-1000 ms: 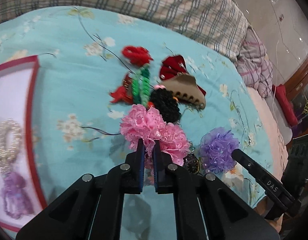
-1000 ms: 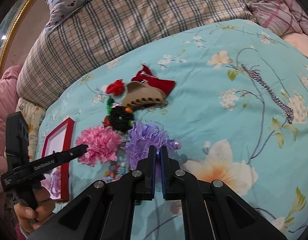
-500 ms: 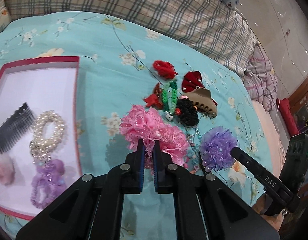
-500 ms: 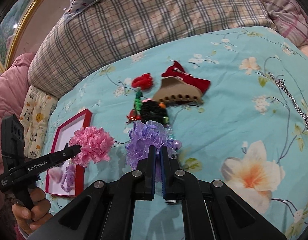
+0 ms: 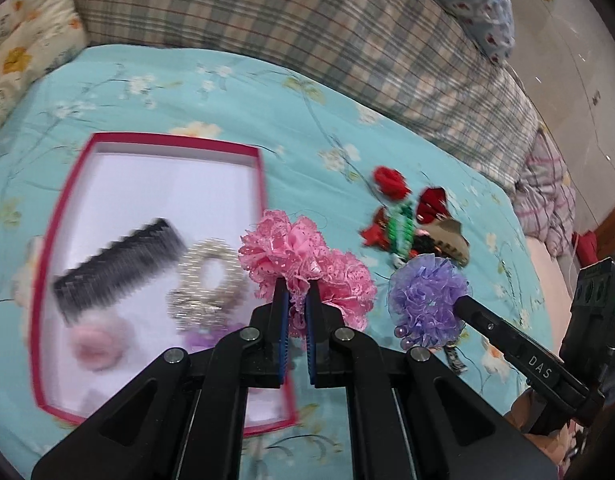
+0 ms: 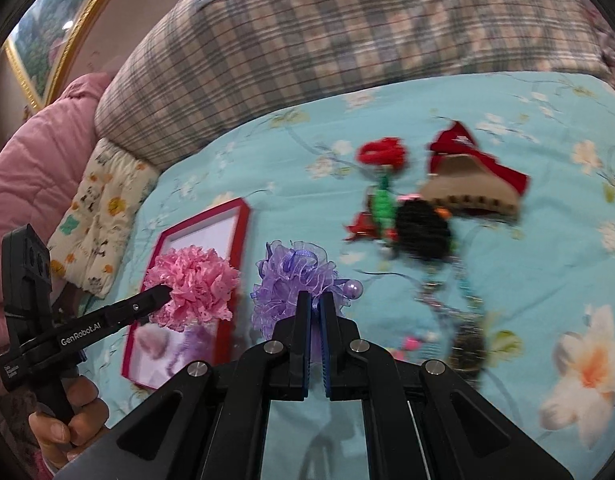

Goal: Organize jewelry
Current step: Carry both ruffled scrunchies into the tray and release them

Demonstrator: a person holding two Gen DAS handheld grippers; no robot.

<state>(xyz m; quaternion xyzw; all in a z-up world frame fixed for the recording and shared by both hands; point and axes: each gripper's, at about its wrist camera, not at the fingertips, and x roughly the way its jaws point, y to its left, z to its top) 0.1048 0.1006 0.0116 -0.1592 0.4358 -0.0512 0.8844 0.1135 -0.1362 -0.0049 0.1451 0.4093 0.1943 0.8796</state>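
Left gripper (image 5: 294,294) clenched on pink lace scrunchie (image 5: 303,256), raised above red tray's (image 5: 59,208) right edge. Right gripper (image 6: 316,304) clamped on purple scrunchie (image 6: 297,276), just right.

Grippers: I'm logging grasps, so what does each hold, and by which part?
Left gripper pinches the pink scrunchie by its lower ruffle; right gripper pinches the purple scrunchie by its lower ruffle.
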